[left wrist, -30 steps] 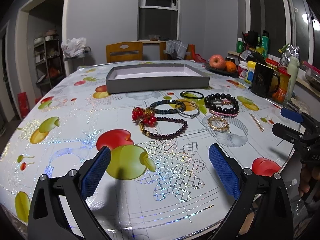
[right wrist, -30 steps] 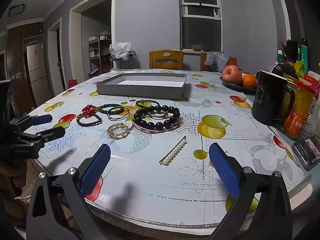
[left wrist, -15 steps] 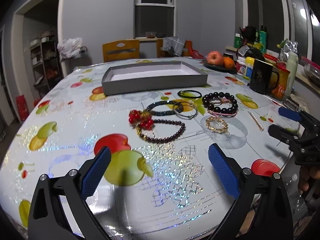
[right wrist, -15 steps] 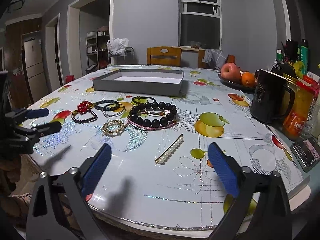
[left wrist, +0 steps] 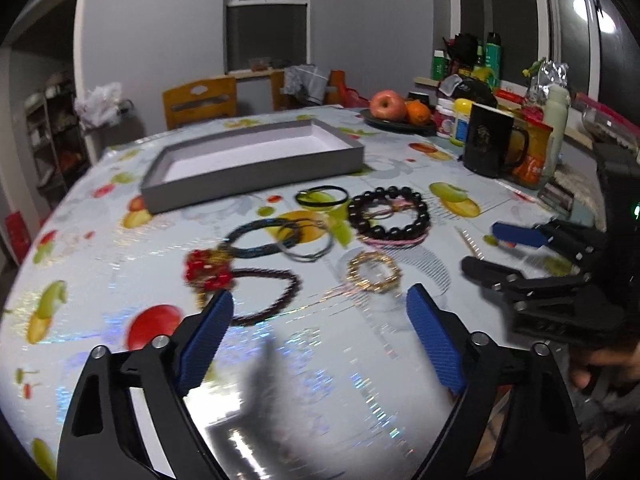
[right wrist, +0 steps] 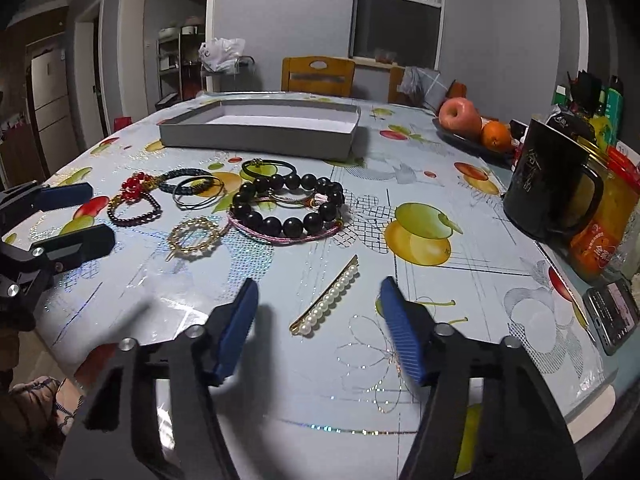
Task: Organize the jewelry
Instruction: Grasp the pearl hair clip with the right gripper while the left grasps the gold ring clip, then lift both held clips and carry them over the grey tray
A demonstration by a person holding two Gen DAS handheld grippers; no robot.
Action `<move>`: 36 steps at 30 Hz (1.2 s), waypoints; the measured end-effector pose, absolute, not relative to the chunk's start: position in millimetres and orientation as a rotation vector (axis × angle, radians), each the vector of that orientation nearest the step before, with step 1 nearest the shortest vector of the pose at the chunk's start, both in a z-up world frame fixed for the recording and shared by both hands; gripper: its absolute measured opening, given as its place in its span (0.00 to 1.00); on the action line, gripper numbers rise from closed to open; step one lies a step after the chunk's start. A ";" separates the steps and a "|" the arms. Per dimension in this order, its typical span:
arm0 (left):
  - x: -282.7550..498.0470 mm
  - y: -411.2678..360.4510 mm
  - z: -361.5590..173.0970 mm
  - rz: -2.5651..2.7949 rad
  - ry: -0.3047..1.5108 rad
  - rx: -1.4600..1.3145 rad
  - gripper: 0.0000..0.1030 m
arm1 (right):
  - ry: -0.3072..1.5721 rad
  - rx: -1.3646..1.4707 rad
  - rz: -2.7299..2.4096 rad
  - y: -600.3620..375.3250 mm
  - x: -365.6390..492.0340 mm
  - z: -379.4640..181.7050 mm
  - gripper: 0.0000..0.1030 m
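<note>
Left tool (left wrist: 320, 308): bottom centre of the left wrist frame, blue-padded jaws spread wide and holding nothing, low over the bench (left wrist: 100, 240) with its glossy fruit-print cover. Left jaw tip sits just in front of the dark garnet bead bracelet with a red bead cluster (left wrist: 244, 280).

Right tool (right wrist: 316, 304): bottom centre of the right wrist frame, jaws wide apart and empty. The pearl hair clip on a gold bar (right wrist: 326, 296) lies on the bench between the two jaw tips, not touched. Its long axis runs diagonally, from lower left near the tool up to the right.

In the left wrist frame the right tool also shows at the right edge, jaws parted, aimed left toward the jewelry, with a hand (left wrist: 604, 364) partly visible beneath it.

Remaining jewelry clustered mid-bench, centre of both frames: large black bead bracelet (right wrist: 288, 204) lying on a pink cord loop (right wrist: 280, 236); gold filigree ring-shaped brooch (right wrist: 196, 236) just left of it; black hair tie (right wrist: 268, 166) behind; dark blue braided bangle (right wrist: 188, 180) overlapping thin wire bangles (right wrist: 200, 198).

Shallow grey rectangular cardboard tray (right wrist: 260, 136), white inside, stands beyond the cluster, upper centre, long side facing the tools. Nothing visible in it.

Black mug (right wrist: 548, 184) at the right edge; dark plate (right wrist: 452, 134) with an apple (right wrist: 460, 118) and an orange (right wrist: 496, 136) behind.
</note>
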State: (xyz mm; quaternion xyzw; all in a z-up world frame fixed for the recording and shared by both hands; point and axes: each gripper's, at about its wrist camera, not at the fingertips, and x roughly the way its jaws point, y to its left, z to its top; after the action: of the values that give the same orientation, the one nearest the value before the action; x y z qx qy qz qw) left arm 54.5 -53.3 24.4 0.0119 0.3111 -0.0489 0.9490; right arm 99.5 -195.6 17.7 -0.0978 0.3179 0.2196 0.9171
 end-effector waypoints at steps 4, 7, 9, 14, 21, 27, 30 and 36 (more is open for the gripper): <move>67.7 -64.5 21.5 -0.131 0.666 0.002 0.81 | 0.674 -0.193 0.458 -196.8 104.5 14.9 0.40; 74.7 -75.3 20.8 -0.137 0.680 0.018 0.81 | 0.677 -0.188 0.464 -200.4 106.2 14.8 0.24; 80.4 -80.0 19.7 -0.140 0.703 0.025 0.80 | 0.679 -0.181 0.469 -202.9 107.6 14.9 0.14; 96.7 -82.2 11.8 -0.151 0.822 0.003 0.70 | 0.676 -0.175 0.481 -208.6 108.3 14.5 0.11; 105.8 -88.0 11.3 -0.117 0.878 0.046 0.69 | 0.663 -0.149 0.508 -214.8 108.0 13.0 0.11; 115.0 -88.8 10.9 -0.081 0.892 0.059 0.69 | 0.651 -0.144 0.527 -217.9 105.2 11.9 0.11; 114.9 -89.5 11.3 -0.076 0.889 0.061 0.67 | 0.648 -0.144 0.534 -219.7 103.9 11.7 0.11; 109.7 -87.0 13.5 -0.054 0.862 0.053 0.38 | 0.646 -0.144 0.551 -221.9 102.0 11.4 0.10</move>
State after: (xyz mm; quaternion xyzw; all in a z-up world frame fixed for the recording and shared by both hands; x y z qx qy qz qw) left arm 109.7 -87.0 13.5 0.0257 0.4178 -0.0262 0.9078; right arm 102.0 -221.9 11.4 -0.0698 0.3132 0.2668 0.9087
